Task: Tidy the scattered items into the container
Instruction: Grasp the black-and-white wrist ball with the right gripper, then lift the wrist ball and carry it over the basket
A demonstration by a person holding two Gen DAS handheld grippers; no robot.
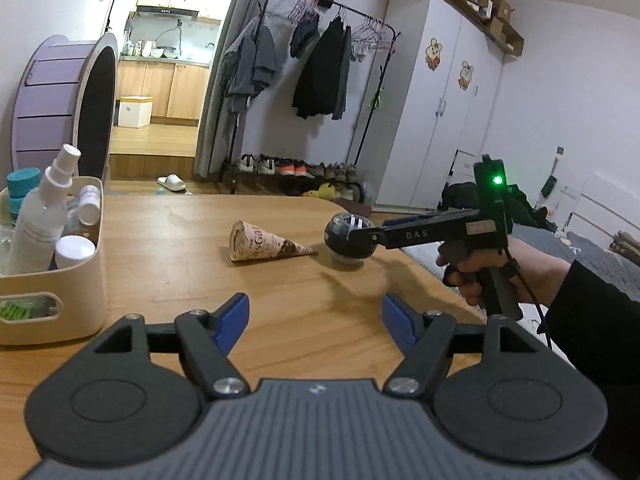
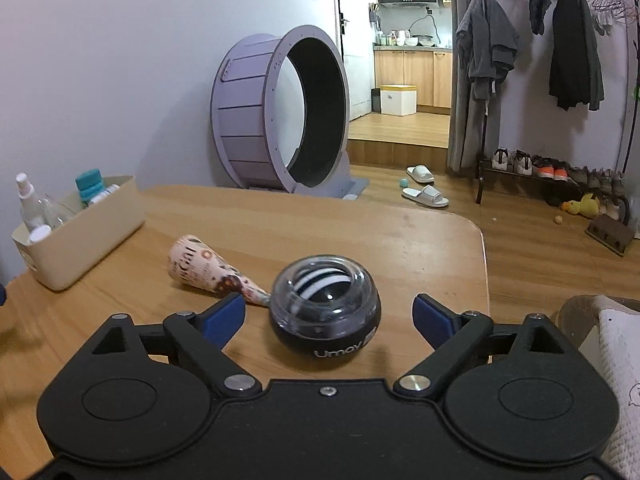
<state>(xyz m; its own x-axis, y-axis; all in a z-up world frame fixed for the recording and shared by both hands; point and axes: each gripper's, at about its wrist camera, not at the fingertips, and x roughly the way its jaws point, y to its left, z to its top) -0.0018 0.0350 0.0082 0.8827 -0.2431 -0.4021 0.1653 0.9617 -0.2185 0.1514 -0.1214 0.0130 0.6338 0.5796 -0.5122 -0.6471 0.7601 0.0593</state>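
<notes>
Scattered items are seen on the wooden desk (image 2: 400, 232): a dark gyro ball (image 2: 325, 312) with a clear top is found low in the middle of the right wrist view, between the blue pads of the right gripper (image 2: 329, 322), whose jaws are spread wide and are not pressed on it. Just beyond and left of the ball, a patterned paper cone (image 2: 212, 270) is laid on its side, its tip almost touching the ball. Farther off, at the left edge, a cream container (image 2: 92, 232) is set, with a spray bottle (image 2: 28, 204) and a teal-capped jar (image 2: 90, 186) inside. In the left wrist view, the left gripper (image 1: 315, 322) is held open over bare desk, nothing between its pads; the right gripper, gripped by a hand (image 1: 516, 272), is seen at mid right.
</notes>
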